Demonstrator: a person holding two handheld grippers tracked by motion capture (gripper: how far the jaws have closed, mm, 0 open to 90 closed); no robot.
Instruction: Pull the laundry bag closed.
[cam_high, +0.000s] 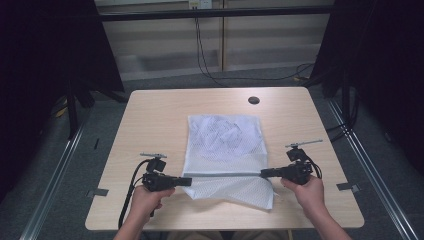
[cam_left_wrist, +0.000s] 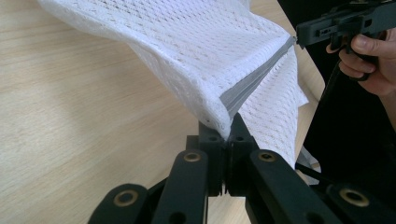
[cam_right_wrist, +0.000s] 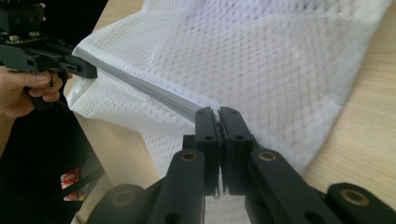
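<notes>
Two grippers pinch one white mesh bag (cam_high: 225, 145) between them, each at an end of its grey zipper (cam_high: 225, 174). Your left gripper (cam_high: 187, 181) has its jaws pressed together on the zipper's left end, and your right gripper (cam_high: 263, 173) is clamped on the right end, so the zipper runs straight from one to the other. Beyond that line the bag lies flat on the wooden table (cam_high: 150, 115), mid-table; its near flap hangs toward you.
</notes>
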